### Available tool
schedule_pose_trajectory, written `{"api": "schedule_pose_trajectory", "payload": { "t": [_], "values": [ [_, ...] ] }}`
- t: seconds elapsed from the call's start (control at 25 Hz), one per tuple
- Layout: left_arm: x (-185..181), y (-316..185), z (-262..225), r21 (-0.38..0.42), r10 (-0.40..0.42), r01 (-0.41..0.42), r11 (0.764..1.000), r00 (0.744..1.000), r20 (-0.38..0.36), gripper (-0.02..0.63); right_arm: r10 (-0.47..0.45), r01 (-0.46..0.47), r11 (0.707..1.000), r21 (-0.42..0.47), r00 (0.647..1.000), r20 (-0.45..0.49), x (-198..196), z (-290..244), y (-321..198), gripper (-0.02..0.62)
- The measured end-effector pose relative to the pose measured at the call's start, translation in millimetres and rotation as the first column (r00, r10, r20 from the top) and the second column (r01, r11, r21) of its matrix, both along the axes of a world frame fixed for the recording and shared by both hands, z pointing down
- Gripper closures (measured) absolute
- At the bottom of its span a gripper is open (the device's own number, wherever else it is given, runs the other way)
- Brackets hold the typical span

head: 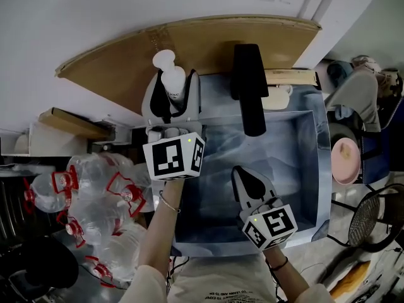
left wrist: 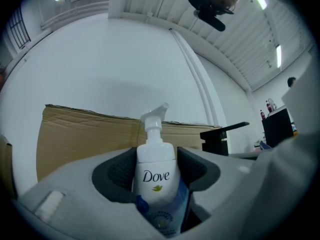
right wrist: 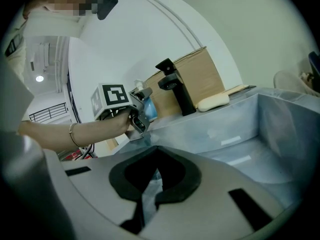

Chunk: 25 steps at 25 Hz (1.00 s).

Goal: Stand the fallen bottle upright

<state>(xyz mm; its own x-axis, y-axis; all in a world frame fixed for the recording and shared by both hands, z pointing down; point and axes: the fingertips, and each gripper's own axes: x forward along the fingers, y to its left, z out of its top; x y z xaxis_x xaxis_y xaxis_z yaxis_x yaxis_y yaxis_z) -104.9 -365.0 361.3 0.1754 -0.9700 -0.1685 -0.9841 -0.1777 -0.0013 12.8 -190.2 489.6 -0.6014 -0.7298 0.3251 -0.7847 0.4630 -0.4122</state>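
My left gripper [head: 172,103] is clamped on the white plastic pump bottle [left wrist: 155,159]. Its body is wedged between both pads, and the nozzle pokes up past the fingertips. My right gripper [right wrist: 154,181] is pinched together, empty, over the blue-grey sink basin [head: 303,169].

Head view, the person and the hand-held rig. (a) The left gripper [head: 172,90] has a pale grey shell with black pads [left wrist: 117,176] lining its jaws. At its 6 o'clock end sits a cube [head: 173,158] with black-and-white square markers and a small green light [head: 189,140] at the 1 o'clock corner. (b) The right gripper [head: 249,180] has the same grey shell and black lining. Its marker cube [head: 270,225], toward 5 o'clock, is lit green at 10 o'clock. (c) Left wrist: thin bracelet [head: 168,202]. (d) Right wrist: dark band [head: 281,264]. (e) At 6 o'clock of the view: white shirt [head: 218,279] with small dark print.
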Motion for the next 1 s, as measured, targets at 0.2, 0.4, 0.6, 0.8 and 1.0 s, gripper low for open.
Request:
{"api": "schedule_pose_trajectory", "payload": {
  "t": [0.2, 0.4, 0.6, 0.8, 1.0],
  "values": [
    [-1, 0, 4, 0.026, -0.025, 0.025, 0.999, 1.000, 0.003, 0.347, 0.006, -0.006, 1.000, -0.014, 1.000, -0.006, 3, 6, 3, 0.592],
    [0, 1, 9, 0.049, -0.029, 0.029, 0.998, 1.000, 0.006, 0.347, 0.005, -0.005, 1.000, -0.018, 1.000, -0.010, 3, 11, 5, 0.592],
    [2, 2, 14, 0.054, -0.028, 0.028, 0.998, 1.000, 0.008, 0.347, -0.004, 0.004, 1.000, -0.014, 1.000, -0.006, 0, 12, 5, 0.592],
    [4, 2, 21, 0.050, -0.027, 0.026, 0.998, 1.000, 0.011, 0.347, 0.000, 0.000, 1.000, -0.014, 1.000, -0.005, 1, 11, 5, 0.592],
    [6, 5, 21, 0.070, -0.024, 0.022, 0.997, 0.999, 0.022, 0.345, 0.006, -0.006, 1.000, -0.011, 1.000, -0.006, 2, 11, 7, 0.592]
  ]
}}
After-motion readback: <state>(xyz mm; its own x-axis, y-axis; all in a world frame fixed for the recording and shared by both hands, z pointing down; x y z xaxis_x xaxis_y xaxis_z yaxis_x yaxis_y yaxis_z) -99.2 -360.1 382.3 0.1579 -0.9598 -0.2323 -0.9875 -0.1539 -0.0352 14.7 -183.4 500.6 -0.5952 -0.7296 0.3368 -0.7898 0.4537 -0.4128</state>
